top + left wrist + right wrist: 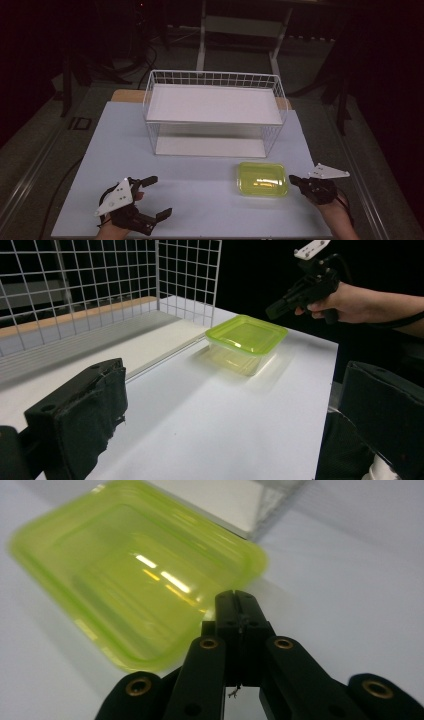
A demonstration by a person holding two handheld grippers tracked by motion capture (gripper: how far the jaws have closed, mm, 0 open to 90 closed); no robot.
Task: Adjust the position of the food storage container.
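Observation:
A translucent yellow-green plastic box [262,179] with its lid on rests on the white table, in front of the wire shelf's right end. My right gripper [293,179] is just to the right of the box, jaws shut with nothing between them, tips close to the box's right edge. In the right gripper view the closed jaw tips [235,600] point at the box [125,575]. My left gripper [161,196] lies at the table's front left, jaws wide open and empty. From the left gripper view I see the box [246,337] and the right gripper [272,311] beyond it.
A white wire basket shelf [214,95] with a flat white upper deck stands at the back middle of the table [190,185]. A wooden strip shows behind it. The table's edges drop off to a dark floor on all sides.

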